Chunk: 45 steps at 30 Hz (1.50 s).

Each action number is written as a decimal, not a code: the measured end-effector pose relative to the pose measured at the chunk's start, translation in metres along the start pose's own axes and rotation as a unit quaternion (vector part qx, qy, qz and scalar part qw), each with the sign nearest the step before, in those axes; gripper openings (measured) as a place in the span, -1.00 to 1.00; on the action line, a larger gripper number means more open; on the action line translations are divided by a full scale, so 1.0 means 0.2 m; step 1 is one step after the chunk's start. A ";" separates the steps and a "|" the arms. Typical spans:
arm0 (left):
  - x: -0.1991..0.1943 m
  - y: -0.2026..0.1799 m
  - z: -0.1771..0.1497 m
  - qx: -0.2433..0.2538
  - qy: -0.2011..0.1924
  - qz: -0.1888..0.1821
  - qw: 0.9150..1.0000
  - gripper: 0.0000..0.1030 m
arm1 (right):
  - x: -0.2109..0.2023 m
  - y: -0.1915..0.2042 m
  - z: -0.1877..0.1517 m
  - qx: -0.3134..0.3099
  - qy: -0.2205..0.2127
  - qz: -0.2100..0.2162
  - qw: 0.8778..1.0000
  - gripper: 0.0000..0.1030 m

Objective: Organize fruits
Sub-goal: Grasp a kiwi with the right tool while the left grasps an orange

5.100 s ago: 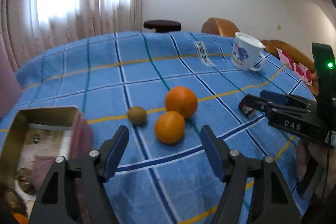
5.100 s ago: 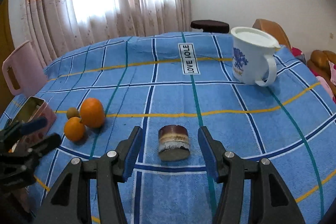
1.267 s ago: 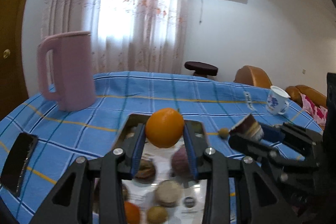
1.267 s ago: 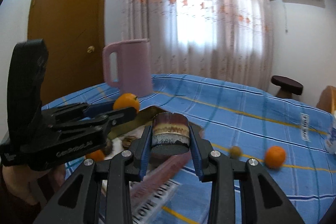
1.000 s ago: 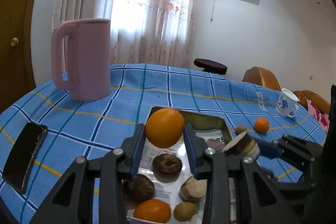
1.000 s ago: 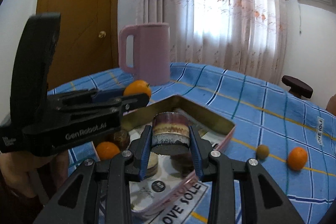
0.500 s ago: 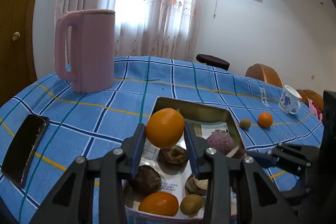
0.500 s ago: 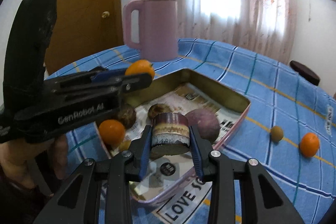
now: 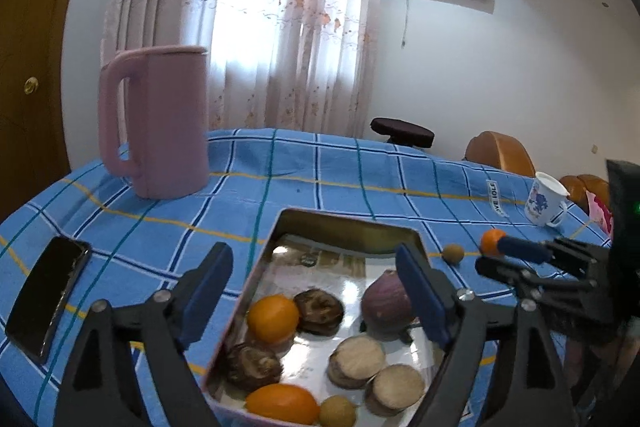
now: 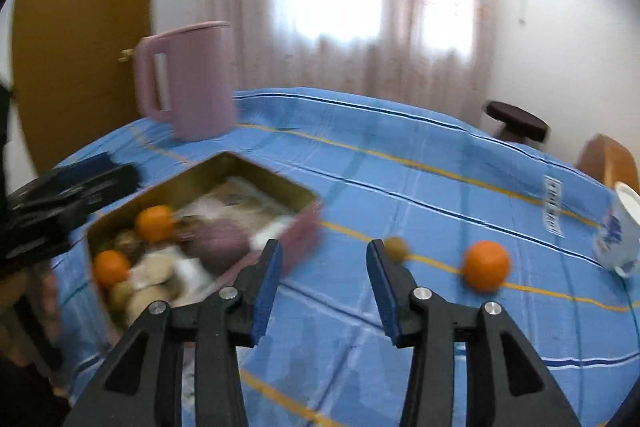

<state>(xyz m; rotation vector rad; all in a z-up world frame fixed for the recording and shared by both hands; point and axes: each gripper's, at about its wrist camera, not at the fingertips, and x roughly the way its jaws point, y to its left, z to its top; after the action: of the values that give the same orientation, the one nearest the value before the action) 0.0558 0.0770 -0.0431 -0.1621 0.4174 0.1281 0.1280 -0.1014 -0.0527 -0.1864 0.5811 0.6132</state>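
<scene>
Your left gripper (image 9: 316, 291) is opening wide over the tin (image 9: 344, 227), nothing between its jaws, with an orange (image 9: 273, 319) lying inside below it. Your right gripper (image 10: 322, 279) is opening too, empty, above the blue tablecloth (image 10: 400, 187); another orange (image 10: 486, 265) and a small brown fruit (image 10: 397, 247) sit on the cloth just beyond it.

Our left gripper (image 9: 314, 301) has black angular arms with silver screws and blue pads on its fingers (image 9: 416, 297). Our right gripper (image 10: 322, 291) matches: black frame, silver screw heads behind blue-lined fingers (image 10: 266, 287).
</scene>
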 end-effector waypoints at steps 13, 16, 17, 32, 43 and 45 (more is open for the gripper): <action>0.07 -0.05 0.14 0.007 0.004 0.019 1.000 0.89 | 0.40 -0.18 0.06 0.035 0.114 -0.037 0.992 -0.18; 0.07 -0.08 0.16 0.009 0.003 0.013 1.000 0.89 | 0.40 -0.21 0.06 0.034 0.112 -0.038 0.992 -0.50; 0.06 -0.10 0.17 0.013 0.002 0.011 1.000 0.90 | 0.38 -0.22 0.06 0.039 0.109 -0.030 0.993 -0.50; 0.19 -0.70 0.14 0.082 0.047 -0.070 0.993 0.90 | -0.04 -0.70 -0.08 0.111 0.022 -0.116 0.987 -0.50; 0.53 -1.04 0.02 0.100 0.125 -0.091 0.983 0.90 | -0.12 -1.02 -0.21 0.176 0.013 -0.146 0.973 -0.50; 0.60 -1.08 0.00 0.102 0.140 -0.096 0.980 0.89 | -0.13 -1.04 -0.22 0.181 0.012 -0.142 0.973 -0.50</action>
<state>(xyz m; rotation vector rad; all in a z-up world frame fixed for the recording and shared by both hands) 0.1986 -0.1244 -0.0636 -0.0172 0.6891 -0.1292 0.2134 -0.2957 -0.0746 0.0679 0.6661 0.2206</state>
